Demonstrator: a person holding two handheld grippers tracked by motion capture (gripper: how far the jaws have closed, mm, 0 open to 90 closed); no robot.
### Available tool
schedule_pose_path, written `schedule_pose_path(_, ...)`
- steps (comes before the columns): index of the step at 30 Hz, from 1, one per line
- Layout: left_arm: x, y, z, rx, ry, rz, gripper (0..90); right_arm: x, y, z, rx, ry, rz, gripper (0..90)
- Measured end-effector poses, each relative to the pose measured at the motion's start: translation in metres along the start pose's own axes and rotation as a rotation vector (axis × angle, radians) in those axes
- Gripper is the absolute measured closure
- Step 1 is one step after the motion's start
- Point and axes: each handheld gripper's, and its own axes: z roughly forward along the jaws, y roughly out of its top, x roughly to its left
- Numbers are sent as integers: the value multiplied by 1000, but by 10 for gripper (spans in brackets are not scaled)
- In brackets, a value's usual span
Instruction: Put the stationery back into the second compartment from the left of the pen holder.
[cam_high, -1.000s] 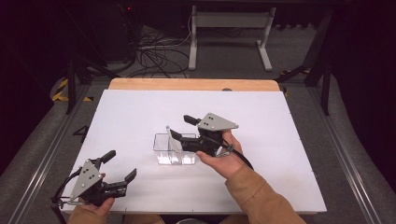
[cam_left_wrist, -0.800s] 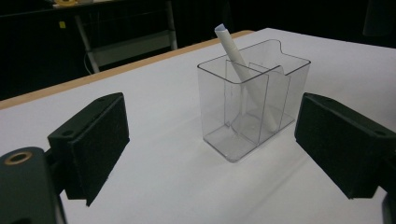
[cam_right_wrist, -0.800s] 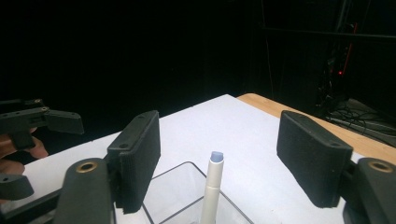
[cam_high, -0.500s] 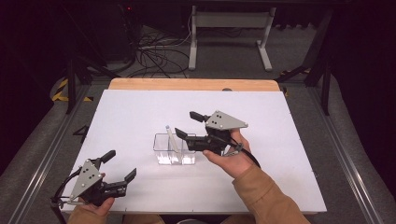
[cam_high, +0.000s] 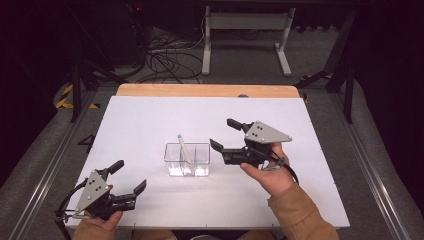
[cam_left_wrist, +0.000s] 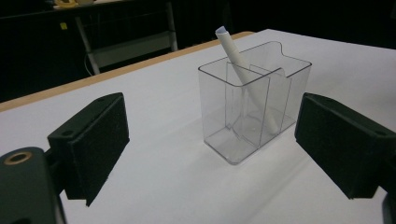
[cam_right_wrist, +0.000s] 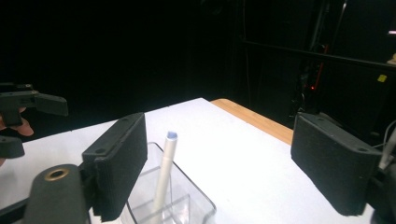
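Down at the near-left corner of the white table, the left gripper sits low, jaws spread and empty, pointed toward the middle of the table. From its own view the black pads frame the target neatly but stand well apart from it.

Moving across to the centre of the table, a little toward the near edge: the clear organizer, a small see-through box with inner dividers. A white pen stands in it, tilted, its lower end down in one compartment and its top poking above the rim and leaning toward the far-left corner. Which compartment holds the tip I can't quite settle.

Now to the right, the right gripper hangs just beside the organizer on its right side, above the table. Its jaws have just been opening and nothing sits between them; the pen is let go, resting on its own.

Looks like the drop is done and this hand is clearing off. To do it well, I'd say carry the gripper up and toward the right edge with the jaws wide, so neither pad brushes that pen top or tips the light box. The left gripper is best kept parked.
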Motion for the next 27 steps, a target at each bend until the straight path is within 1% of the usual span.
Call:
schedule_pose_path(1, 0, 0, 0, -1, 3, 6, 108, -1, -2, -3, -4, -4, 4, 182)
schedule_pose_path(4, 1, 1, 1, 3, 1, 4, 108, -6, -8, -12, -5, -15, 12, 171)
schedule_pose_path(5, 1, 1, 1, 2, 1, 3, 108, -8, -12, -18, -4, -24, 14, 171)
schedule_pose_path(6, 1, 0, 1, 1, 1, 5, 108, -8, -12, -18, -4, -24, 14, 171)
schedule_pose_path(8, 1, 0, 1, 4, 3, 5, 108, -11, -17, -23, 1, -32, 16, 169)
schedule_pose_path(9, 1, -1, 1, 3, 0, -3, 108, -12, -19, -26, 4, -35, 15, 167)
schedule_pose_path(10, 1, -1, 1, 3, 2, 2, 108, -13, -21, -29, 7, -39, 22, 167)
schedule_pose_path(11, 1, -1, 0, 1, 4, 1, 108, -16, -25, -32, 3, -43, 16, 167)
schedule_pose_path(12, 1, -1, 0, -2, 3, -6, 108, -18, -30, -38, 17, -50, 11, 167)
schedule_pose_path(13, 1, -1, -1, -1, 5, -6, 108, -18, -30, -38, 17, -50, 11, 167)
schedule_pose_path(14, 1, -1, 0, 0, 6, -1, 108, -19, -32, -41, 39, -58, 5, 164)
schedule_pose_path(15, 2, -1, 0, 0, 5, 2, 108, -21, -35, -46, 106, -54, 0, 139)
schedule_pose_path(16, 2, -1, 0, 0, 5, 1, 108, -21, -35, -46, 106, -54, 0, 139)
schedule_pose_path(17, 1, -1, 0, 0, 5, -2, 108, -22, -38, -49, 127, -62, -6, 132)
schedule_pose_path(19, 1, -1, 0, -1, 7, -2, 108, -23, -45, -55, 113, -73, -8, 132)
schedule_pose_path(21, 2, -1, 0, -2, 9, -4, 108, -25, -53, -61, 91, -86, 12, 132)
schedule_pose_path(23, 2, 0, 0, 0, 10, 1, 108, -28, -61, -67, 90, -95, 33, 132)
schedule_pose_path(27, 2, -1, 2, 4, 10, -6, 108, -32, -76, -79, 85, -104, 63, 122)
